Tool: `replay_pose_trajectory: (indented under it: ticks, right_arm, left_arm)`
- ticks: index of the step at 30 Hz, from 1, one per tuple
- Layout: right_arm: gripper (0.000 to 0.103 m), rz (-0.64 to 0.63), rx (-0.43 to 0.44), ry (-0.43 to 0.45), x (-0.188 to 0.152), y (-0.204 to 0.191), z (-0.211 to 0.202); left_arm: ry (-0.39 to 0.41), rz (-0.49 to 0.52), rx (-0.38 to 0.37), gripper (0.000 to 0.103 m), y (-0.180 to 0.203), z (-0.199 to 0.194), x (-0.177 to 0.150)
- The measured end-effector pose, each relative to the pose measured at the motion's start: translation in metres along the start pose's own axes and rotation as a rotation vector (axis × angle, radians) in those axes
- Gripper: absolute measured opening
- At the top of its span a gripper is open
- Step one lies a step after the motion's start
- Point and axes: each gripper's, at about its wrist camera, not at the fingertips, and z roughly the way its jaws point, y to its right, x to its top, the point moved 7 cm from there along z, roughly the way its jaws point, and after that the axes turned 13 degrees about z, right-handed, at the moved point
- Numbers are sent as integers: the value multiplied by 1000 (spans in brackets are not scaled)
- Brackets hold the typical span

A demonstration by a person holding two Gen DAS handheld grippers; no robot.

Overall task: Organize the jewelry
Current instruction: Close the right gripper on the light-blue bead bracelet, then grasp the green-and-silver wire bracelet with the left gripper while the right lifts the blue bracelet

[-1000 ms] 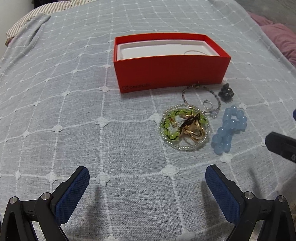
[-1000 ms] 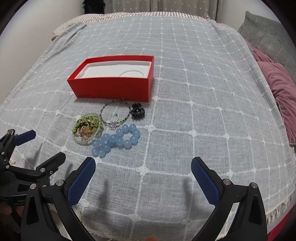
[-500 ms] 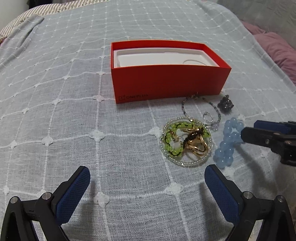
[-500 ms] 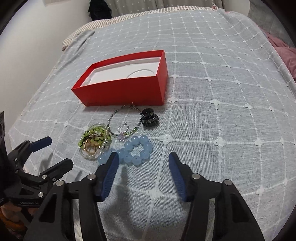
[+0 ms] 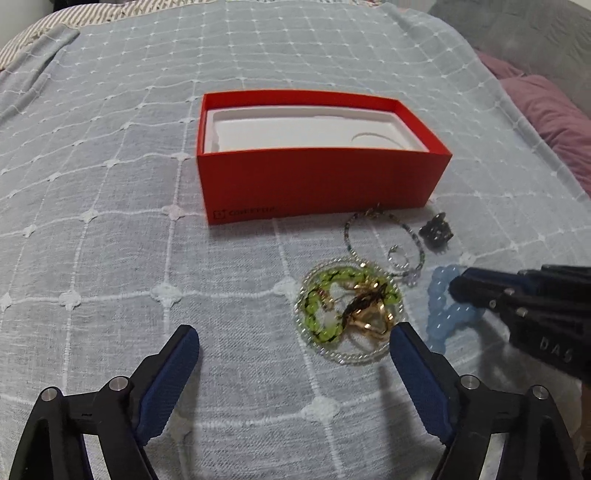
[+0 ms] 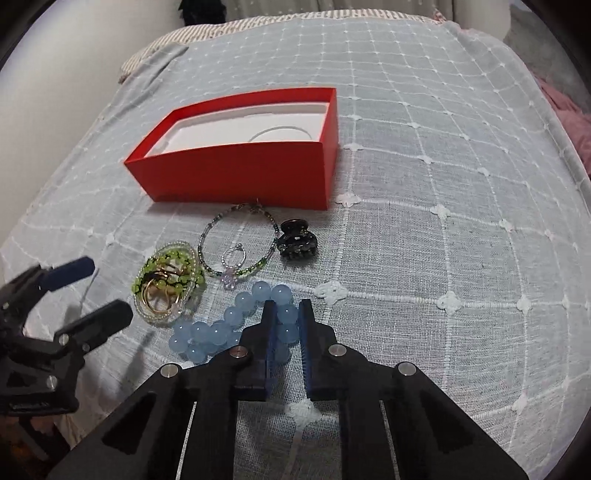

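An open red box (image 5: 317, 177) with a white insert stands on the bed; it also shows in the right wrist view (image 6: 243, 173). In front of it lie a thin beaded bracelet (image 6: 236, 243), a black hair claw (image 6: 297, 243), a green bead and gold ring cluster (image 6: 166, 282) and a pale blue bead bracelet (image 6: 225, 328). My right gripper (image 6: 286, 314) is shut on the right side of the blue bead bracelet (image 5: 441, 310), which rests on the bed. My left gripper (image 5: 291, 345) is open and empty, just in front of the green cluster (image 5: 347, 306).
The bed is covered with a grey checked spread (image 6: 443, 184). A purple pillow (image 5: 554, 122) lies at the right edge. A striped pillow (image 6: 207, 33) lies at the far end. A pale wall is at the left of the right wrist view.
My right gripper moved down to the blue bead bracelet and closed on it. My left gripper moved forward toward the green cluster and stayed open.
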Motion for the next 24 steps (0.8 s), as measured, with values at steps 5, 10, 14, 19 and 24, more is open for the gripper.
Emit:
replay_pose_trajectory:
  ticks: [5, 10, 14, 19, 24]
  right_arm:
    - [12, 16, 19, 1, -1, 6, -8]
    - [12, 57, 26, 50, 6, 19, -26]
    - [12, 78, 25, 82, 11, 28, -36]
    - [12, 97, 33, 84, 12, 36, -40]
    - [12, 108, 42, 81, 14, 41, -40]
  left_arm:
    - [13, -10, -61, 73, 8, 5, 16]
    - [-2, -31, -103, 45, 12, 22, 36]
    - [-34, -68, -138, 32, 13, 41, 46]
    - [-73, -68, -150, 24, 18, 62, 51]
    - [-96, -4, -97, 22, 24, 72, 55]
